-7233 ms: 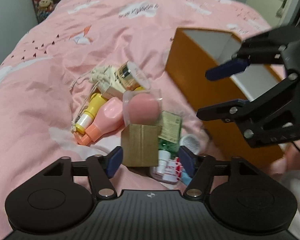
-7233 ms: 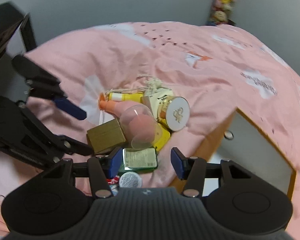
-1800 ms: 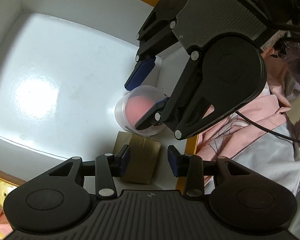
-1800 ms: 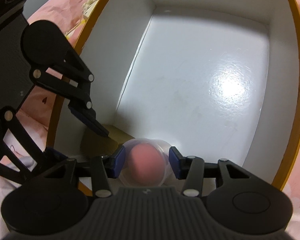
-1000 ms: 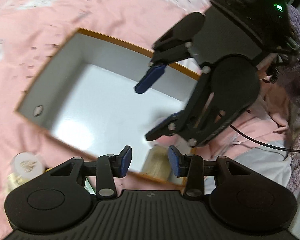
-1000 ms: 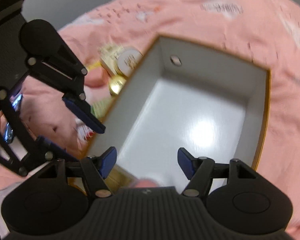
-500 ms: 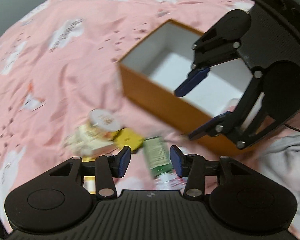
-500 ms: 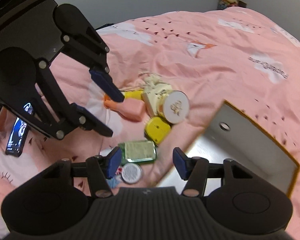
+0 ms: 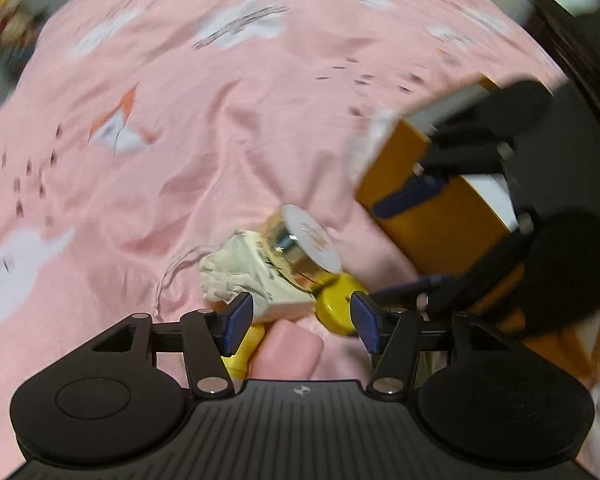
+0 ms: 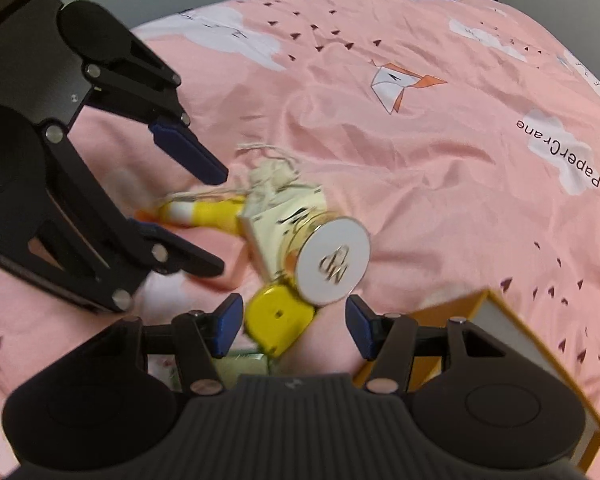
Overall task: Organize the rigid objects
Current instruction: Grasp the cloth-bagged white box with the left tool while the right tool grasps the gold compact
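Though between parted jaws, yellow compact (image 10: 281, 316) ungripped.

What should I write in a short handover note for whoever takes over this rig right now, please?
Left tool: empty, jaws opening, above the pile.
Right tool: open, empty, the yellow case lying below its gap.
On the pink bedspread: white-lidded gold jar, cream box, yellow bottle, pink bottle.
Orange box sits beside the pile; its contents are not visible.
Left: move the pile into the box.
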`<state>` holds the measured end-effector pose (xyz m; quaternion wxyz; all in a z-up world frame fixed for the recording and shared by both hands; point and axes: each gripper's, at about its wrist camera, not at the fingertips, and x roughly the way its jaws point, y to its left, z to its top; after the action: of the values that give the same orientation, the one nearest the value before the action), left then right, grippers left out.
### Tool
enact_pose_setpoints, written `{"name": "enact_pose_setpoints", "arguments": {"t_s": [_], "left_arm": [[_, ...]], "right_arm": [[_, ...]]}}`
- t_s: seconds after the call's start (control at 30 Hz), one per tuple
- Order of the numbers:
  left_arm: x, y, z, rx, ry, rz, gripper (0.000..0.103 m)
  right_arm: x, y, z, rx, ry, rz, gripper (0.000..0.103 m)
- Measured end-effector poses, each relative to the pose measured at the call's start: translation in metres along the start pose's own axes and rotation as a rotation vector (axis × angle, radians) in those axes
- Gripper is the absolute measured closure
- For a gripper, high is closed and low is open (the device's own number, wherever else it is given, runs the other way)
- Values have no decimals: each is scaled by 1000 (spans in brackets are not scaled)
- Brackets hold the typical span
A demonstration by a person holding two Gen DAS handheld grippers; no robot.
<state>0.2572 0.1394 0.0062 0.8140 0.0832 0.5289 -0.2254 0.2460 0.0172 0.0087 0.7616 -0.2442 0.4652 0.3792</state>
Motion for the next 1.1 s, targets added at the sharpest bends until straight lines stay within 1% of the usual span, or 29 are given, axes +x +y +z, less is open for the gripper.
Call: {"name": "enact_pose_setpoints", "arguments": {"t_s": [0.1,0.13,0.23,0.33,0.43,0.5,0.53,0.57,0.6,0.63,0.7,0.77,0.8,0.87,0.93,0.97,1.0,1.1], "left_arm": [[18,23,4,-139,17,-3,37],[24,28,4,-165,25,-1,37],[35,40,3,-215,42,-8,37],[45,48,2,-258,55,-28,37],[59,57,0,-293,83,-57,36],[62,60,-1,-310,80,-79,36],[64,62,-1,-321,77,-88,41],[64,63,-1,-330,71,-101,44],[64,63,-2,-335,69,-111,50],[65,62,-2,-336,71,-124,59],[60,54,-1,-306,62,-133,65],[53,45,0,-266,44,-139,65],[53,43,1,-261,41,-140,65],[58,39,5,-263,57,-132,64],[70,36,5,-265,94,-132,64],[77,33,5,-262,107,-121,65],[82,29,3,-250,108,-100,67],[84,25,2,-259,97,-90,70]], "right_arm": [[16,-8,11,-6,28,0,46],[21,-8,14,-19,38,-8,46],[34,-9,19,-74,63,-50,46],[43,-13,23,-87,87,-37,46],[48,-15,26,-102,100,-45,46],[52,-16,27,-115,108,-51,46],[53,-16,28,-118,111,-52,46],[55,-16,28,-119,115,-51,46],[56,-16,29,-120,118,-50,46],[57,-16,29,-122,122,-49,46],[58,-16,29,-136,129,-55,46],[58,-16,28,-152,135,-68,46],[57,-16,28,-158,142,-67,47],[56,-18,27,-164,149,-67,47],[55,-18,26,-169,151,-76,47],[54,-18,25,-171,152,-79,47],[53,-19,25,-168,152,-81,47],[50,-19,23,-162,147,-78,47]]}}
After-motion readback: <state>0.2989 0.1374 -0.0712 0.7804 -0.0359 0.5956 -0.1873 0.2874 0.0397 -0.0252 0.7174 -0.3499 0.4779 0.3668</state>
